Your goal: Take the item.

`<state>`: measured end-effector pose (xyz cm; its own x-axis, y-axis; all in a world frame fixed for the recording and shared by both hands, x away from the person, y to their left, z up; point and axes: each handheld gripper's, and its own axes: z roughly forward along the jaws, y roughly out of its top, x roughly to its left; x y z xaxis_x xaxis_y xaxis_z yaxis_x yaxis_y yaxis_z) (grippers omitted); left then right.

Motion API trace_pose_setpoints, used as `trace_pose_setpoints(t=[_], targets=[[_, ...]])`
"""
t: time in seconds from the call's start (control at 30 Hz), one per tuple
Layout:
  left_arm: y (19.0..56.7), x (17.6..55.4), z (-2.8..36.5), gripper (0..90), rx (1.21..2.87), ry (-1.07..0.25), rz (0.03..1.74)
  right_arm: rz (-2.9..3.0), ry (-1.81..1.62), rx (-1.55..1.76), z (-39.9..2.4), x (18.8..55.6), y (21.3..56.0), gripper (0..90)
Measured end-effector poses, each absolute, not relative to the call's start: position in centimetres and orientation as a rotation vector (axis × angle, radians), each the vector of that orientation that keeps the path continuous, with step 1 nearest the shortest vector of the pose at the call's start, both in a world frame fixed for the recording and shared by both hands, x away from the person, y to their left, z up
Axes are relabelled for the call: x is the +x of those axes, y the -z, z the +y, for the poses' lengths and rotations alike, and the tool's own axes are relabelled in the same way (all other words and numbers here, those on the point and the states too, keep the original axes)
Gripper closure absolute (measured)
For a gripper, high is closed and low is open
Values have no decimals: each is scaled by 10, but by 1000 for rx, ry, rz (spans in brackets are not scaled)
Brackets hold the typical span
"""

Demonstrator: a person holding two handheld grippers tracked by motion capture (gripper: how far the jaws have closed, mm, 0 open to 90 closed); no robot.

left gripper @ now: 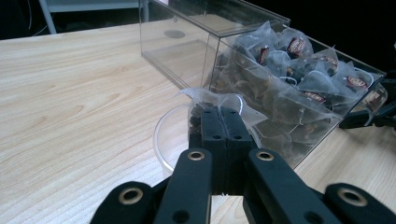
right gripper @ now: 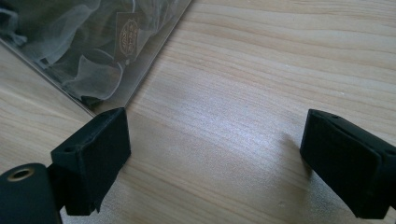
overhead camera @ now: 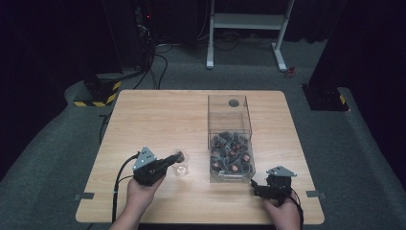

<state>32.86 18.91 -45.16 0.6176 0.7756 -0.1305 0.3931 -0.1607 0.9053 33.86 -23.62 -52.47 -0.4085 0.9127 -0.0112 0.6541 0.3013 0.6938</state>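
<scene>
Light wooden table (overhead camera: 153,115) bearing a clear box (overhead camera: 230,143) of tea bags and a small glass cup (overhead camera: 181,165).

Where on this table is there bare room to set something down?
The whole left half of the table beyond the left tool is bare, as is the strip right of the clear box. It is crowded between the glass cup and the box.

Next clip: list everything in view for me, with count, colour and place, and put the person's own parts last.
table: one, light wood, centre
box: one, clear plastic, right of centre
tea bags: many, pale mesh, heaped in the box's near end
glass cup: one, clear, left of the box
tea bag: one, pale mesh, over the cup, pinched by the left gripper
stand: one, white, floor beyond the table
left gripper: black, shut
right gripper: black, open, beside the box's near corner
</scene>
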Motion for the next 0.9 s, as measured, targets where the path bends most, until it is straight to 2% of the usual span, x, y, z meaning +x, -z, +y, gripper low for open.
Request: trace_pose_setpoints(t=[0.1, 0.2, 0.6, 0.9], targets=[[453, 329, 189, 894, 1787, -448, 951, 2170, -866, 1399, -236, 339, 525, 83], [452, 330, 188, 781, 1768, -444, 960, 2170, -866, 1399, -236, 339, 525, 83], [445, 331, 193, 461, 1757, -474, 958, 2170, -866, 1399, -236, 339, 525, 83], [444, 333, 205, 332, 1749, -494, 990, 2170, -866, 1398, -236, 339, 525, 83]])
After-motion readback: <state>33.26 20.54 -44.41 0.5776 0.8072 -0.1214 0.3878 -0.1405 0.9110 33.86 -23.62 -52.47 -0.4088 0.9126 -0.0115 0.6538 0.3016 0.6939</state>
